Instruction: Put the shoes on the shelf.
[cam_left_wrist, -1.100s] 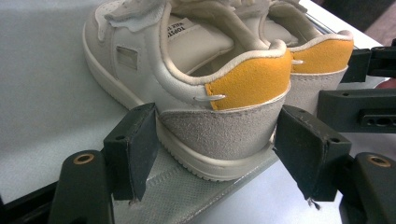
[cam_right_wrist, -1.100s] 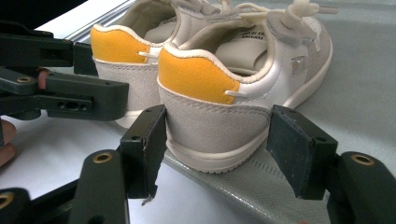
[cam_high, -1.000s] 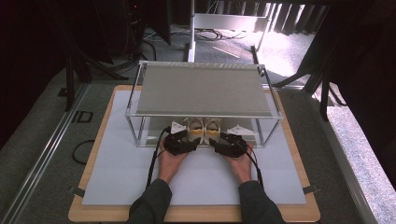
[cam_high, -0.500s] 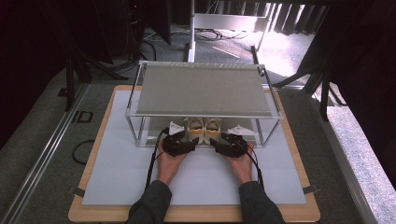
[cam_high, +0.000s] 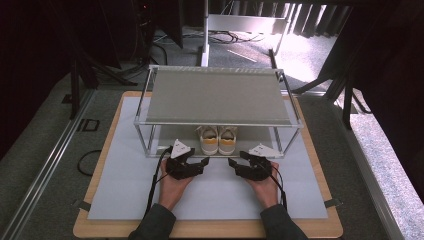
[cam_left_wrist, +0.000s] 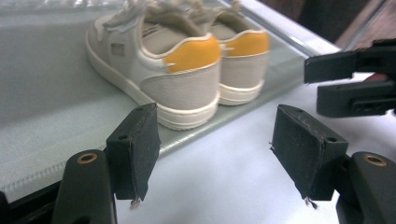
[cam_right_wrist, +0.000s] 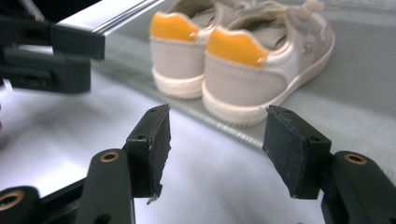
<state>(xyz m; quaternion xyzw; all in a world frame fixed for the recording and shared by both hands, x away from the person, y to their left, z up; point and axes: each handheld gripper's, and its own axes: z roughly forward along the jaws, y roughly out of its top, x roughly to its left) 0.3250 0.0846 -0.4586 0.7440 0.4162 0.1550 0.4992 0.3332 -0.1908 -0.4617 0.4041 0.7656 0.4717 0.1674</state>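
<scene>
Gaping wide with nothing between its black pads, the left gripper (cam_high: 202, 161) sits on the pale grey mat (cam_high: 125, 200) just in front of the rack, held in the person's left hand (cam_high: 175, 185); in the left gripper view its jaws frame bare mat, with the heel of the nearer shoe just beyond the left pad. The right gripper (cam_high: 235, 161), held in the right hand (cam_high: 262, 186), stands open in the same way, its jaws having just been closing a little with nothing between them, and in the right gripper view its pads bracket empty mat short of the shoes. The two grippers point inward toward each other, near but apart, each carrying a grey three-cornered plate on top and trailing a black cable toward the person's sleeves. Just beyond them stands a two-tier metal-framed shoe rack with grey mesh shelves (cam_high: 150, 120). On its lower shelf rests a pair of small white sneakers with orange-yellow heel tabs (cam_high: 218, 140), side by side and upright, heels toward the person and near the shelf's front edge, touching neither gripper. The upper shelf is a flat grey mesh sheet above them. The mat covers a light wooden board (cam_high: 315, 232), which lies on a grey carpeted floor (cam_high: 45, 165).
</scene>
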